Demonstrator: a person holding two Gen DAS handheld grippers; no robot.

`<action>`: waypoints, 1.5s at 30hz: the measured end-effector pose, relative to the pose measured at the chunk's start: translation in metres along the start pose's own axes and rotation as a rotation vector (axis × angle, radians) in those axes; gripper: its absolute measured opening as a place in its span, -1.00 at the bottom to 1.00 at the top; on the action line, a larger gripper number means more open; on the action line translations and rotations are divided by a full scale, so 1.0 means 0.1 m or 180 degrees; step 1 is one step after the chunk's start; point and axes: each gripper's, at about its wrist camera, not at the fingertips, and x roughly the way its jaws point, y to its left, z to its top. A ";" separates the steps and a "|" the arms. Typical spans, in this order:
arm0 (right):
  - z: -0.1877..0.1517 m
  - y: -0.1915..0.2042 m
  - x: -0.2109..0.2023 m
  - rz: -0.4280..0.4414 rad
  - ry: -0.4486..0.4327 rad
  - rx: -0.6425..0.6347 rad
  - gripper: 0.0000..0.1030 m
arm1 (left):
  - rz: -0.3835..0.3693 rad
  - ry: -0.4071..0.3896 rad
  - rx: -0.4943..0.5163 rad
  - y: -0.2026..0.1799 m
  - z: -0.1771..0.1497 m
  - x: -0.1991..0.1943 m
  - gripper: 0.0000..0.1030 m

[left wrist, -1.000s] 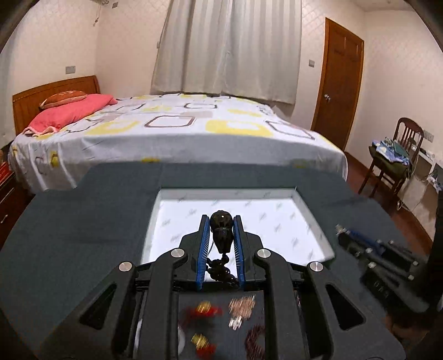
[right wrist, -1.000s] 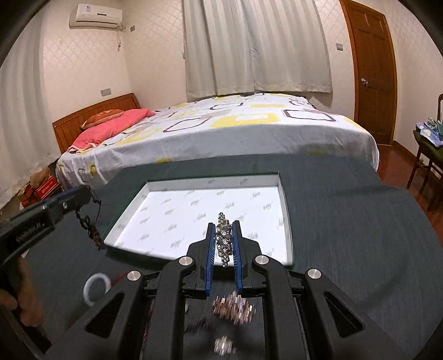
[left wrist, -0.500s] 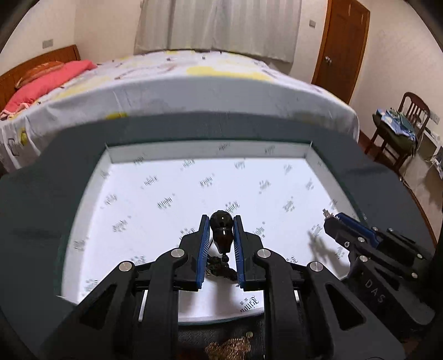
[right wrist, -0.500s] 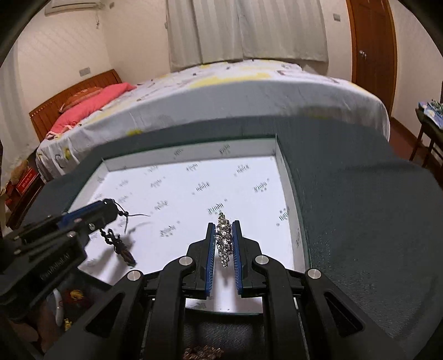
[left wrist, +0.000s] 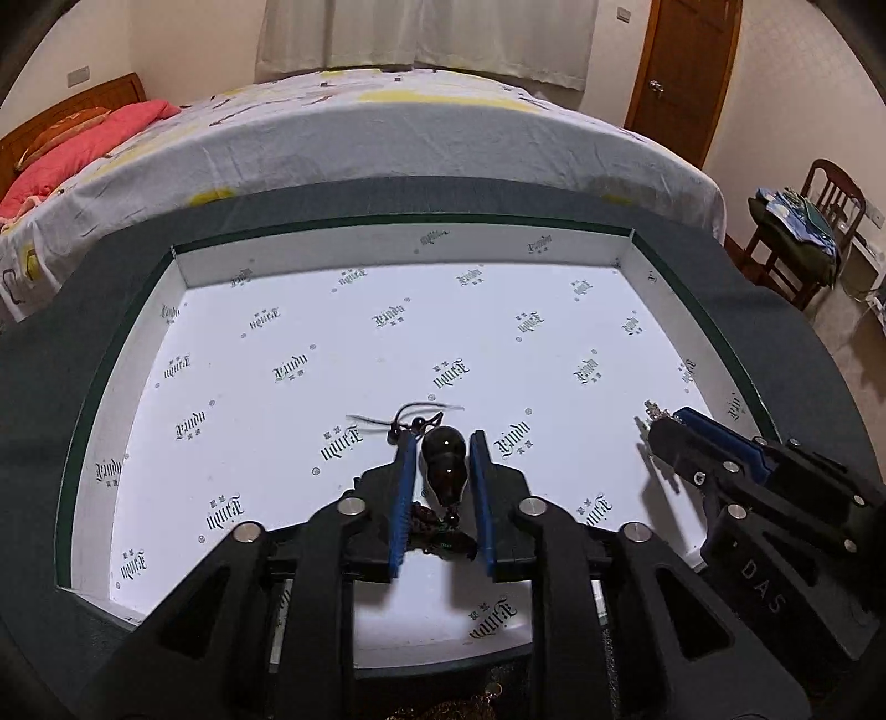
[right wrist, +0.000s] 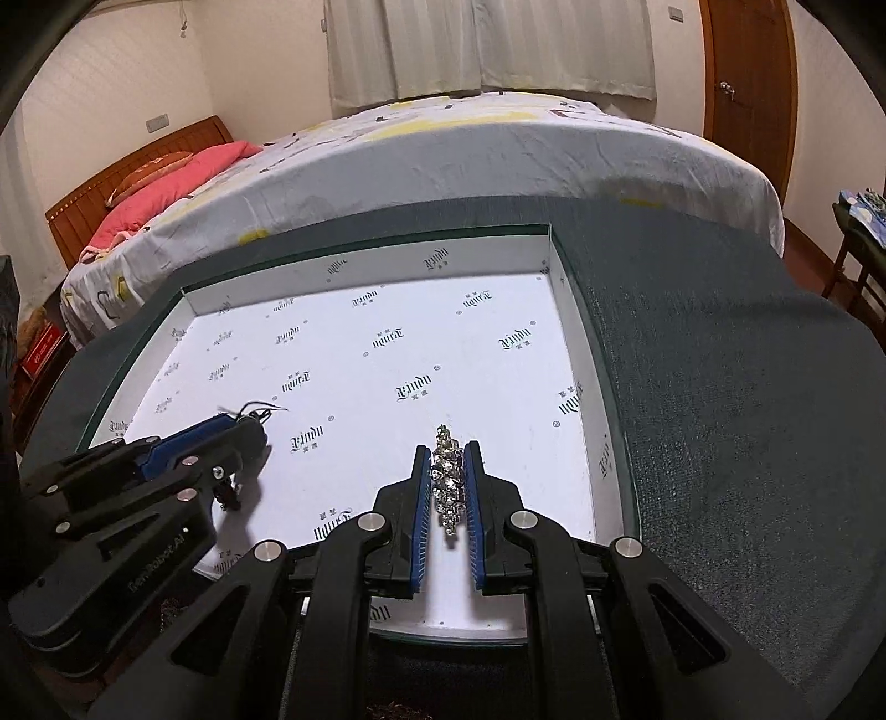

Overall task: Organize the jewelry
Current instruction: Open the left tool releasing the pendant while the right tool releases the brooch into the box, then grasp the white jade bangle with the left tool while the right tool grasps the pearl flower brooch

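Beyond the dark grey felt-covered worktop stands a wide bed under a white sheet with yellow patches and dark outlined squares, its near edge hanging down just behind the worktop. At the bed's head a pink pillow and an orange-brown cushion lie against a wooden headboard. Pale curtains hang closed on the far wall, and a brown wooden door with a round knob stands shut to their right. Beside the door, against the right wall, a wooden chair carries a heap of green and blue cloth.
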 end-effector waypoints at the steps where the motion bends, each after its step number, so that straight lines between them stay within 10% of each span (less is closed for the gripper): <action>1: 0.00 0.00 0.01 0.0007 0.0011 0.0000 -0.75 | 0.0024 0.0008 -0.0009 0.01 0.00 0.01 -0.40; 4: 0.00 0.01 0.01 0.0022 0.0017 -0.0019 -0.68 | 0.0037 0.0005 -0.0032 0.02 -0.01 0.01 0.02; 17: 0.04 0.04 -0.20 0.0096 -0.0159 0.0023 -0.19 | 0.0045 -0.0131 -0.0154 0.13 0.01 -0.20 0.41; 27: -0.20 0.11 -0.87 0.0090 -0.0476 0.0019 -0.19 | 0.0227 -0.0569 -0.0106 0.18 -0.23 -0.98 0.45; 45: -1.09 0.23 -1.04 -0.0005 -0.0149 -0.0130 -0.19 | 0.0668 -0.0403 -0.0360 0.62 -1.28 -1.59 0.45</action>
